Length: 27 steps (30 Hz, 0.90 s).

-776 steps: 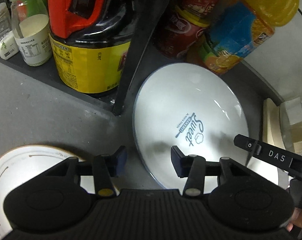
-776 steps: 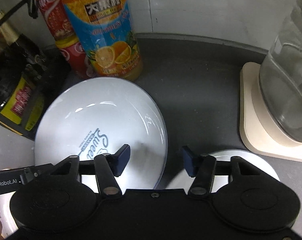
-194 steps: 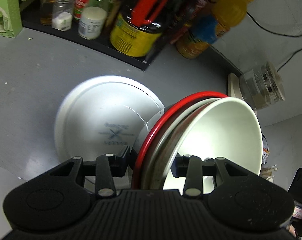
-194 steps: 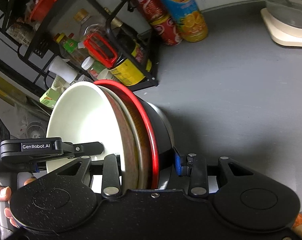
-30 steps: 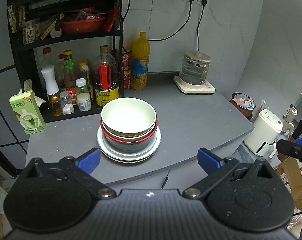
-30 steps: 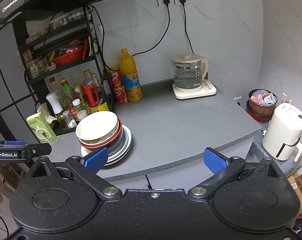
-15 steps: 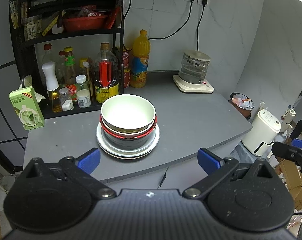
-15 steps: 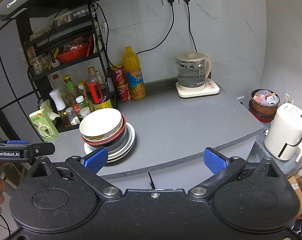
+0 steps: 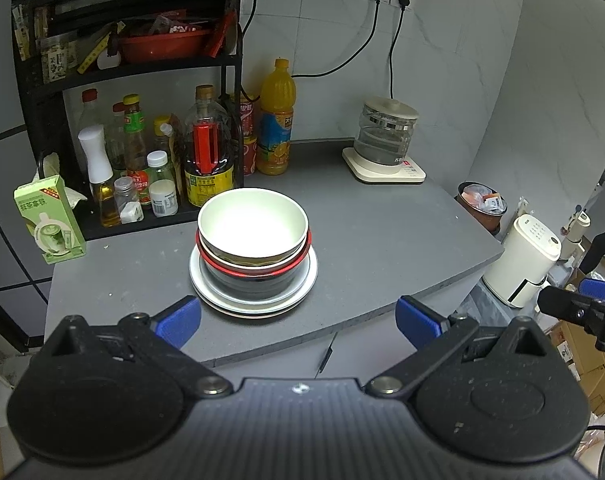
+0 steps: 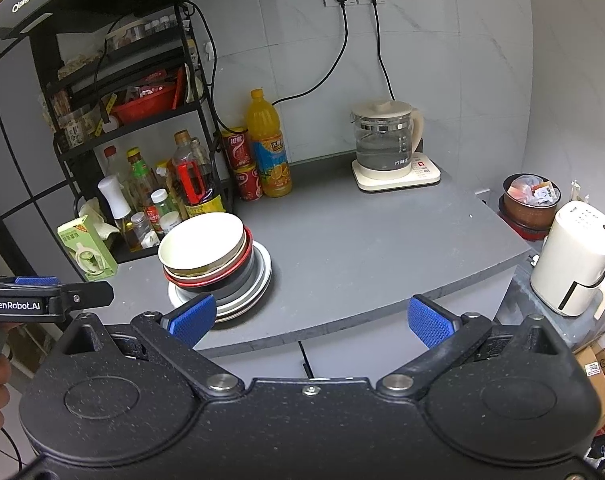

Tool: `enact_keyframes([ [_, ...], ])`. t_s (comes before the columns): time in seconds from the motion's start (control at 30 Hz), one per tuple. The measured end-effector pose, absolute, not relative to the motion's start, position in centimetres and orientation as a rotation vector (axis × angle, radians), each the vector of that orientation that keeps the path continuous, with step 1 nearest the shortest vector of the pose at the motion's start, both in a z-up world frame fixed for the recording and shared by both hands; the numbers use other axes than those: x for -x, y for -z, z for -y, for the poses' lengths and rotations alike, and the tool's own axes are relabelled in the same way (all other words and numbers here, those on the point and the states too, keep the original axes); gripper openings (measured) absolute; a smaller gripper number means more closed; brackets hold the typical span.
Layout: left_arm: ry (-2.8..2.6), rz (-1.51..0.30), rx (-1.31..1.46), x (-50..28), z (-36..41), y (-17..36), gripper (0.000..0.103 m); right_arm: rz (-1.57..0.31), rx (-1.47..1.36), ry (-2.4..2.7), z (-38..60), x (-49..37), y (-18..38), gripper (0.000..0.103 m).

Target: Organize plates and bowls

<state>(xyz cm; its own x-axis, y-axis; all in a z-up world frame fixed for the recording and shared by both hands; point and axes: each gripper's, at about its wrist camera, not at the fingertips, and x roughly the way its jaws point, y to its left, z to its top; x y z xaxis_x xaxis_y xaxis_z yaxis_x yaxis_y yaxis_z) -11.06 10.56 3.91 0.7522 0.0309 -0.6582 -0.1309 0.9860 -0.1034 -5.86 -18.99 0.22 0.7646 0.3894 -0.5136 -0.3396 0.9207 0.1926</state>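
Note:
A stack of dishes stands on the grey counter point(image 9: 382, 240): a cream bowl point(image 9: 253, 224) on top, a red-rimmed dark bowl point(image 9: 254, 274) under it, and white plates point(image 9: 306, 280) at the bottom. The cream bowl point(image 10: 201, 242), the red-rimmed bowl point(image 10: 238, 276) and the plates point(image 10: 262, 276) also show in the right wrist view. My left gripper point(image 9: 298, 320) is open and empty, held back from the counter's front edge. My right gripper point(image 10: 308, 318) is open and empty, also off the counter's front edge.
A black rack point(image 9: 134, 80) with sauce bottles stands at the back left, with a green carton point(image 9: 50, 220) beside it. An orange juice bottle point(image 9: 276, 120) and red cans point(image 10: 242, 164) stand by the wall. A glass kettle point(image 9: 386, 140) sits at the back right. A white appliance point(image 10: 574, 256) is off the counter's right.
Both grippers have drifted slightly, still back from the counter. The dish stack has not moved. Both grippers stay open and empty.

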Motion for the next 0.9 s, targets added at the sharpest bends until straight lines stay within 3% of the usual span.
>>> enact_keyframes([
  [0.9,-0.081,-0.716,0.151,10.26,-9.69,-3.53,0.102,-0.590,-0.102,-0.375,19.24,5.51,0.67,0.103],
])
